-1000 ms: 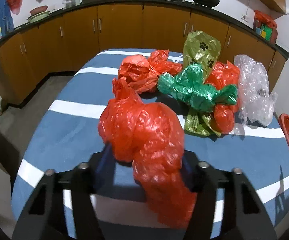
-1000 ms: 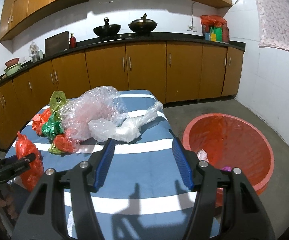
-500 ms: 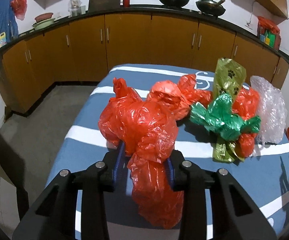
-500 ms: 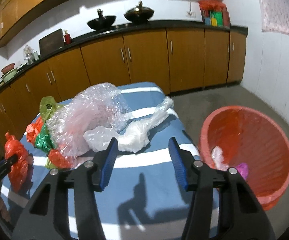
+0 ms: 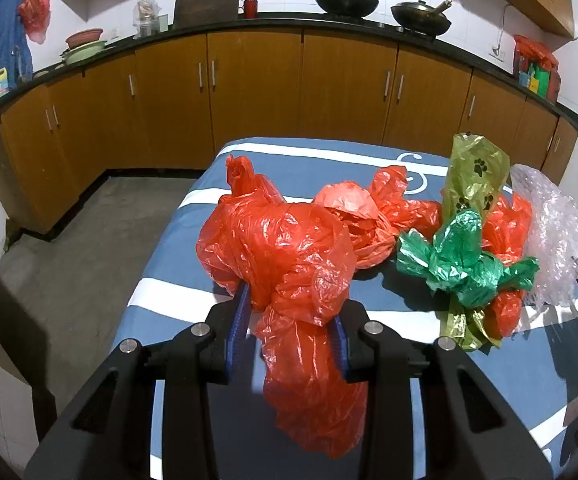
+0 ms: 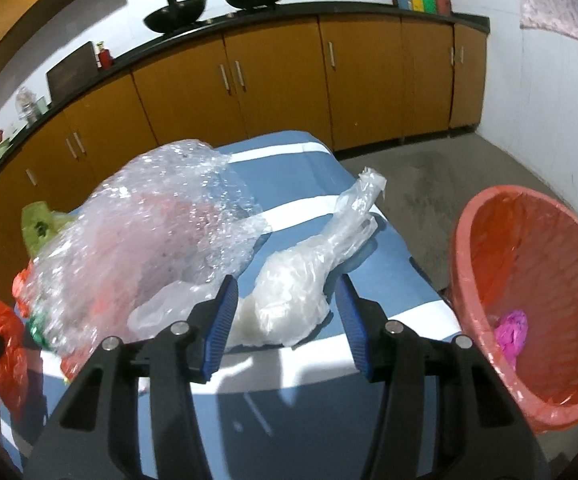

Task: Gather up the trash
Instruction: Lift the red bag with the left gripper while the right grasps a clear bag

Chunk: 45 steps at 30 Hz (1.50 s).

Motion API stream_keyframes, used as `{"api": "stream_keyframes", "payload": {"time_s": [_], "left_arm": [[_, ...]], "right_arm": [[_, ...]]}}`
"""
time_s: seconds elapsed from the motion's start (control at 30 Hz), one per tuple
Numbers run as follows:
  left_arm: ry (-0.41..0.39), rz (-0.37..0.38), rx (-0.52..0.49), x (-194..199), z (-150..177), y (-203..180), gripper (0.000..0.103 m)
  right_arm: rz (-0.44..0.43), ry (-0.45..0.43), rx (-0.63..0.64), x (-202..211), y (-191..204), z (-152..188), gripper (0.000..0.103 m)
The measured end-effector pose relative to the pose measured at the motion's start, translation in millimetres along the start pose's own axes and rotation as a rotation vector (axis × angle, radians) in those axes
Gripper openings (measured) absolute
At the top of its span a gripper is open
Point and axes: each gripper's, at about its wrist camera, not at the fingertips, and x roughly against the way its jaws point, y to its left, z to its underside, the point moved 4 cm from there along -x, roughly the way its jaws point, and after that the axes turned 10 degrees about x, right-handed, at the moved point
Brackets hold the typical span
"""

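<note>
My left gripper [image 5: 291, 320] is shut on a crumpled red plastic bag [image 5: 285, 252] and holds it above the near left part of the blue striped table [image 5: 177, 292]. The same bag shows at the far left in the right wrist view [image 6: 3, 344]. My right gripper [image 6: 287, 312] is open, its jaws on either side of a clear plastic bag [image 6: 301, 296] lying on the table. A wad of bubble wrap [image 6: 149, 236] lies left of it. The red bin [image 6: 537, 320] stands on the floor to the right, with pink trash [image 6: 511, 330] inside.
More trash lies on the table: another red bag [image 5: 365, 216], a green bag [image 5: 461, 260], a yellow-green paw-print bag [image 5: 475, 176] and bubble wrap [image 5: 553, 236]. Brown kitchen cabinets [image 5: 257, 92] run along the back wall, with grey floor between them and the table.
My left gripper closed on the red bag and lifted it off the table. My right gripper moved forward and down until its open jaws flank the clear bag.
</note>
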Motion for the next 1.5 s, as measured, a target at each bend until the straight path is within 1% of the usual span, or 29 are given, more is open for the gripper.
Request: {"api": "stream_keyframes", "payload": {"time_s": [0.17, 0.2, 0.27, 0.37, 0.6, 0.67, 0.93, 1.13, 1.3, 1.5], "left_arm": [[0.003, 0.004, 0.003, -3, 0, 1, 0.036], [0.004, 0.004, 0.003, -3, 0, 1, 0.036], [0.005, 0.005, 0.003, -3, 0, 1, 0.036], [0.005, 0.007, 0.005, -3, 1, 1, 0.036], [-0.009, 0.020, 0.009, 5, -2, 1, 0.036], [-0.017, 0.025, 0.008, 9, -3, 0, 0.036], [-0.050, 0.054, 0.009, 31, -5, -7, 0.036], [-0.074, 0.082, 0.000, 47, -10, -16, 0.036], [-0.095, 0.122, -0.008, 62, -14, -31, 0.036], [-0.107, 0.171, -0.024, 78, -12, -54, 0.036]], "right_arm": [[-0.010, 0.045, -0.014, -16, 1, 0, 0.050], [-0.013, 0.049, -0.013, -18, 1, 1, 0.048], [-0.013, 0.052, -0.007, -20, 2, 3, 0.040], [-0.015, 0.045, 0.005, -18, 5, 3, 0.033], [-0.007, 0.019, 0.019, -5, 5, 2, 0.027], [0.002, 0.006, 0.033, 2, 4, 1, 0.023], [-0.005, -0.021, 0.047, 28, -2, 7, 0.020], [0.001, -0.069, 0.069, 58, -8, 9, 0.019], [0.011, -0.113, 0.069, 85, -21, 5, 0.019], [0.026, -0.152, 0.057, 111, -38, 1, 0.019]]}}
